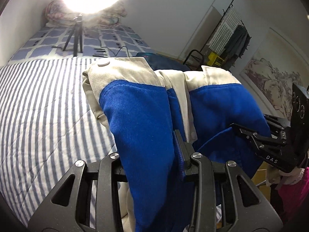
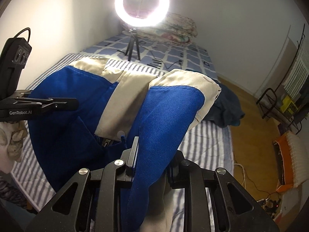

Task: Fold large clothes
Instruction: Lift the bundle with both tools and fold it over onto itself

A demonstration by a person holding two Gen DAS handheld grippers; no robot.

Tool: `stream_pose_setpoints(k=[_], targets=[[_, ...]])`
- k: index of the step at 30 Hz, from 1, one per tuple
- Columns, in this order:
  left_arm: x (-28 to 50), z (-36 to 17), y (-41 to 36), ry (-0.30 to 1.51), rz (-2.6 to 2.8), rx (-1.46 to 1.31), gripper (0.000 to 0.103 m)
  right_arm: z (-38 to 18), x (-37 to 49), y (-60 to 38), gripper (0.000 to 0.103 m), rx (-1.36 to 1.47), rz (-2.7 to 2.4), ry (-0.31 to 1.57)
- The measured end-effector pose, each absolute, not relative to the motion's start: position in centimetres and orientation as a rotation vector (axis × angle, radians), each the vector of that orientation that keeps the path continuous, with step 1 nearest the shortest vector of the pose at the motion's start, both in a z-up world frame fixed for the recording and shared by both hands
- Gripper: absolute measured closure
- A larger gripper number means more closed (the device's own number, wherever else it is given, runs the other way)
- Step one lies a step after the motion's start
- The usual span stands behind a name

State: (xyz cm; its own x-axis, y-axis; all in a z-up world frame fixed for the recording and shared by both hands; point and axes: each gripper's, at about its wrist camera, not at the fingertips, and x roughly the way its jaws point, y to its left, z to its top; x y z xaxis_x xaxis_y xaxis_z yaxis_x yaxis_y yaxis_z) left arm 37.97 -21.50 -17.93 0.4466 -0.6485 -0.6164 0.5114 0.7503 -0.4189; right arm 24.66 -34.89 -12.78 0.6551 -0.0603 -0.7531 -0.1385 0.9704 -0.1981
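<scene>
Nearest the left wrist camera, the left hand-held gripper [image 1: 154,160] is pinching a thick fold of the blue and beige corduroy jacket [image 1: 146,104], the cloth bunched between its black fingers and draping down past them. In the right wrist view the right hand-held gripper [image 2: 152,154] is likewise pressed onto a fold of the same jacket [image 2: 166,112], with blue fabric spilling between its fingers. Each tool can be seen from the other's camera, off to the side and clamped on the garment's edge, so the jacket hangs lifted between the two, above the blue-and-white striped quilt on the bed [image 1: 42,104].

The step in hand looks like carrying the held edge over to make a fold. To do it well, I judge both grips should travel level and at the same pace, keeping the cloth taut between them so the beige snap placket [image 1: 185,104] does not twist, then lower it flat onto the striped quilt before letting go. The thick corduroy will likely spring back unless laid down squarely.

Just beyond the jacket lies a crumpled dark navy garment [image 2: 227,108], which is best kept clear of the fold. Farther up the bed stands a glowing ring light on a small black tripod [image 2: 142,5].
</scene>
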Motion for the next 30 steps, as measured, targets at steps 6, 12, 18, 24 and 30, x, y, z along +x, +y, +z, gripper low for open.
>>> stream_pose_setpoints(k=[6, 12, 18, 24, 30], targets=[[38.5, -17.2, -24.6, 0.805, -0.738, -0.127, 0.069, -12.3, 25.3, -37.1, 0.082, -0.238, 0.014, 0.834], [39.0, -16.4, -27.2, 0.773, -0.749, -0.083, 0.069, -12.1, 25.7, -39.0, 0.082, -0.223, -0.012, 0.818], [39.2, -16.0, -28.7, 0.754, -0.758, -0.064, 0.069, -11.8, 26.3, -40.1, 0.082, -0.210, -0.019, 0.806], [40.4, -16.1, -30.1, 0.751, -0.769, -0.063, 0.069, -11.7, 26.9, -40.9, 0.082, -0.205, -0.026, 0.800], [42.7, -15.8, -32.7, 0.740, -0.790, -0.066, 0.069, -11.4, 28.6, -42.7, 0.082, -0.211, -0.049, 0.790]])
